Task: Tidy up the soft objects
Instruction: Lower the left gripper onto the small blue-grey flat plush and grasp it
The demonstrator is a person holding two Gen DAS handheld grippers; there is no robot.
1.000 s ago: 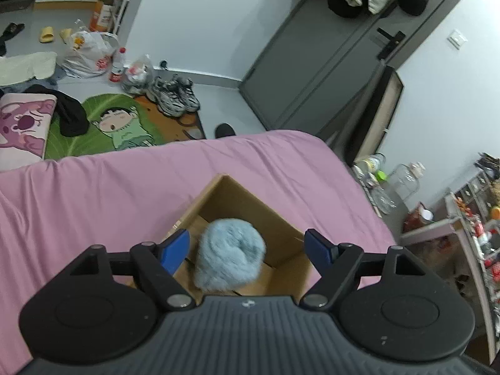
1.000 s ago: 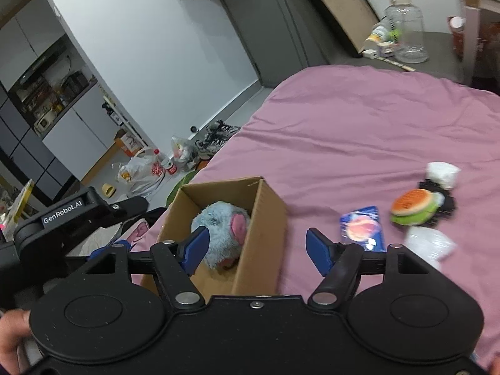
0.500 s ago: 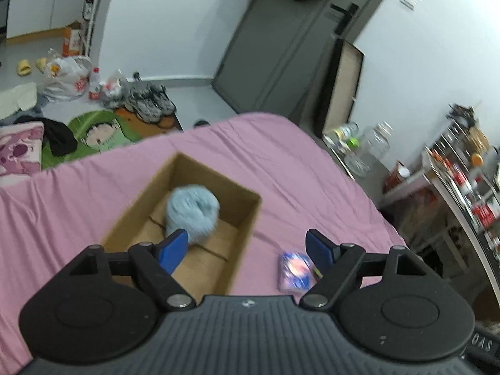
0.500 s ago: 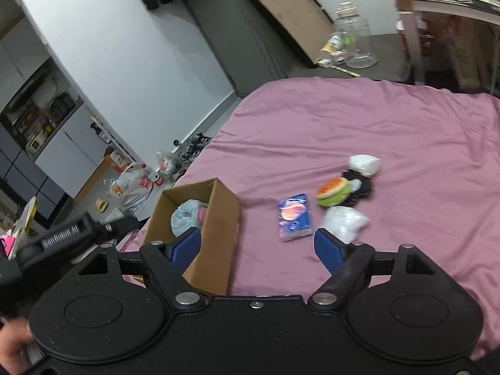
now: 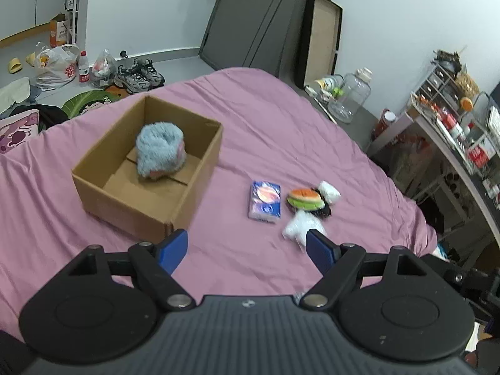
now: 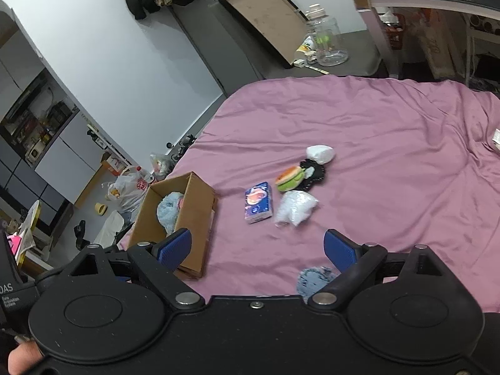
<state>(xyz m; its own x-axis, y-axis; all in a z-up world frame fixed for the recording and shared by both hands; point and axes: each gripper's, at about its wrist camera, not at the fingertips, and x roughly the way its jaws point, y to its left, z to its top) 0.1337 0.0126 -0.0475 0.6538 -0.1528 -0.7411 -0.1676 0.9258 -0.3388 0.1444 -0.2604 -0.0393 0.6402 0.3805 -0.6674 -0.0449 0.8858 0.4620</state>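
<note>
A: Which step is in hand?

B: As I judge it, one soft thing is done; the blue fluffy toy (image 5: pixel 161 151) lies inside the cardboard box (image 5: pixel 125 200) on the pink bed (image 5: pixel 281 118); the others wait beside the box, on the sheet: a tissue pack (image 5: pixel 265 200), a burger toy (image 5: pixel 305 199), two white bags (image 6: pixel 295 207).

A: And the next move?

B: Probably to reach for one of these, come down over it and close gently, because they are soft.

A: The claws?

B: The left gripper (image 5: pixel 247 248) stands wide apart, holding nothing; the right gripper (image 6: pixel 257 248) is opening its jaws, nothing between them; a bluish cloth (image 6: pixel 314 279) lies just under its right finger, contact unclear.
</note>
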